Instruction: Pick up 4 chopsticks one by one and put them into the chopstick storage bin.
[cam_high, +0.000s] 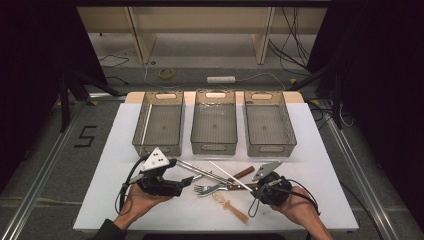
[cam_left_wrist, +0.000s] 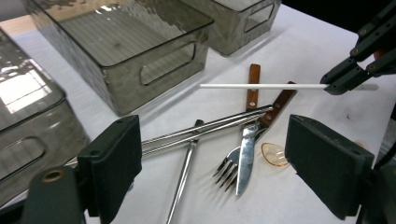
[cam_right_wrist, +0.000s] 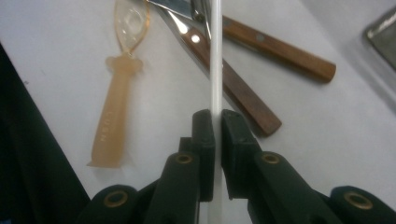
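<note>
R hand-held gripper (cam_right_wrist: 217, 126) clamps white stick (cam_right_wrist: 216, 56) above cutlery pile (cam_left_wrist: 233, 140); L hand-held gripper (cam_left_wrist: 215, 163) released, near front edge.

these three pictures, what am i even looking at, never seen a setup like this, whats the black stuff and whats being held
A person at a table holds a hand-held gripper in each hand; each carries its own camera.

The high view looks down on the white table, three clear bins at its far side, and a cutlery pile nearer: fork, wooden-handled knives, metal chopsticks, an amber plastic spoon.

The left gripper is open, its black fingers framing the pile. The right gripper is shut on a thin white stick, lifted above the pile.
</note>
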